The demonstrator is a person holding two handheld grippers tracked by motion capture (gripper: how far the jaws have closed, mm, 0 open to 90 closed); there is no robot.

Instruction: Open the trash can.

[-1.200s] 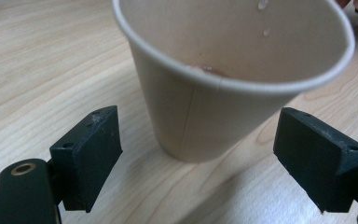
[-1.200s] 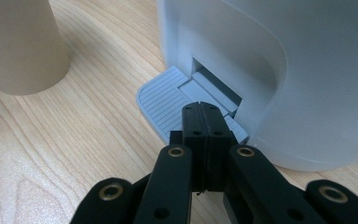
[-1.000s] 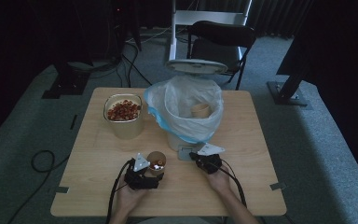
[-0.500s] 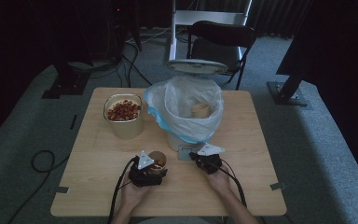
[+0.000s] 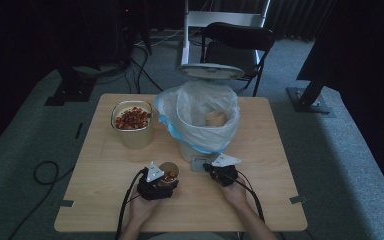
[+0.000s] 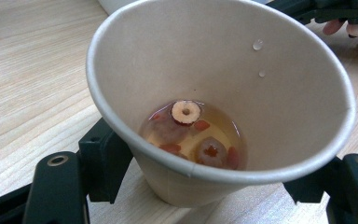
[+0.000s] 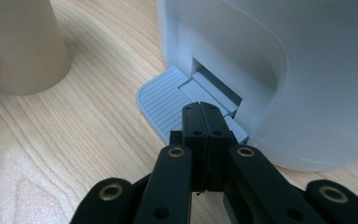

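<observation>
Two jaws of my left gripper [image 6: 205,196] have just been closing around the paper cup [image 6: 214,93], low on its wall, near the counter's [image 5: 105,165] front edge. It's light, thin and crushable, with tea and jujube slices [image 6: 186,113] that could slosh, so grip gently. My right gripper [image 7: 204,122] sits fully closed on the bin's pedal [image 7: 163,100].

Two paper cups: one [image 5: 169,171] on the desk [image 5: 105,170], one [image 5: 215,118] inside the bin; one lined pedal bin [image 5: 200,120]; one pot of red dried fruit [image 5: 132,124]; two hand-held grippers, left [image 5: 166,184] and right [image 5: 211,166]
</observation>
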